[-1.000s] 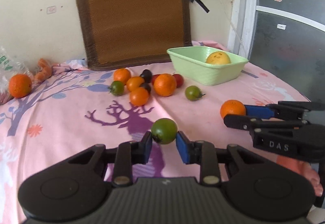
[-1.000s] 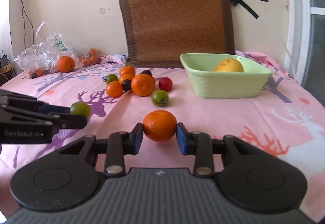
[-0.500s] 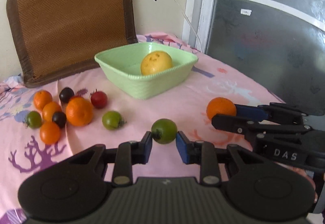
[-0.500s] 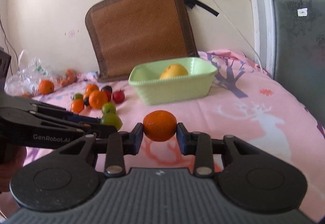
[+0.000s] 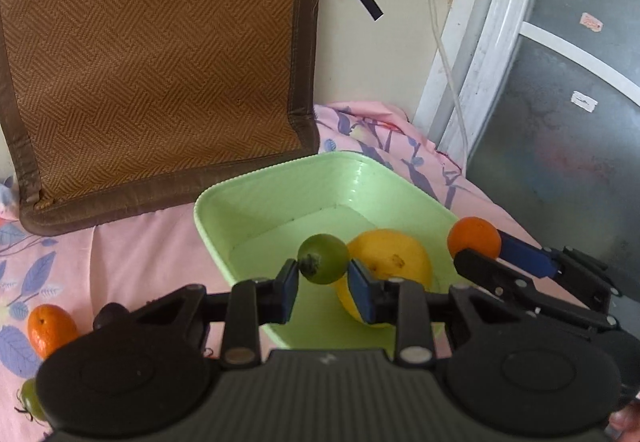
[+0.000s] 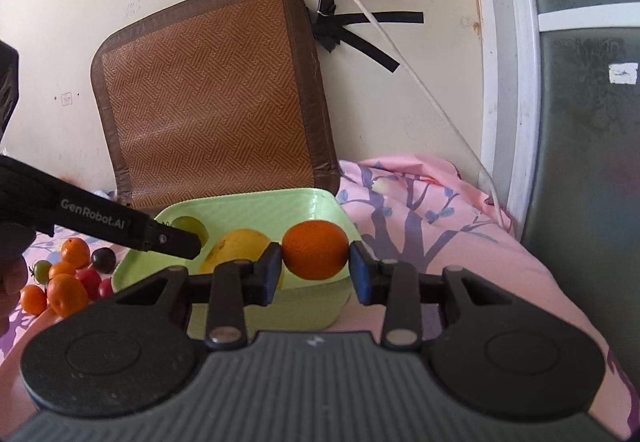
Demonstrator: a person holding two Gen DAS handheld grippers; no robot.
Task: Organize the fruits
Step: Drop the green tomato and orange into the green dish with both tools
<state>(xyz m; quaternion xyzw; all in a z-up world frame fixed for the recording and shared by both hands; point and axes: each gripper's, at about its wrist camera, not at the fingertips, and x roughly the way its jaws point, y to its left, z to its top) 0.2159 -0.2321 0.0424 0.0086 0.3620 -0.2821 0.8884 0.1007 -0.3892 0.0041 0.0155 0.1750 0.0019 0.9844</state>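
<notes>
A woven brown mat (image 5: pixel 152 53) is propped against the wall behind the green basin (image 5: pixel 224 226), which is taken here as the landmark. The surface under the basin is covered by a pink printed cloth (image 6: pixel 460 266). A yellow citrus fruit (image 5: pixel 394 262) already lies inside the basin, toward its right side.

The step in hand is judged to be the drop-off of two fruits. The left gripper (image 5: pixel 323 286) is held over the basin's near part, its jaws clenched on a green tomato (image 5: pixel 323 258); the tomato is roughly round, with no clear long axis, and its stem scar is turned toward the camera and leftward. The right gripper (image 6: pixel 316 274) is held over the basin's right rim, and an orange (image 6: pixel 315 249) sits between its jaws, which are opening; a gap shows at the right pad, while the left pad seems only to touch. The orange shows no axis either.

Left of the basin, a cluster of small oranges and tomatoes (image 6: pixel 68 278) waits on the cloth.

Next, the tomato must probably be lowered and released clear of the yellow fruit.
</notes>
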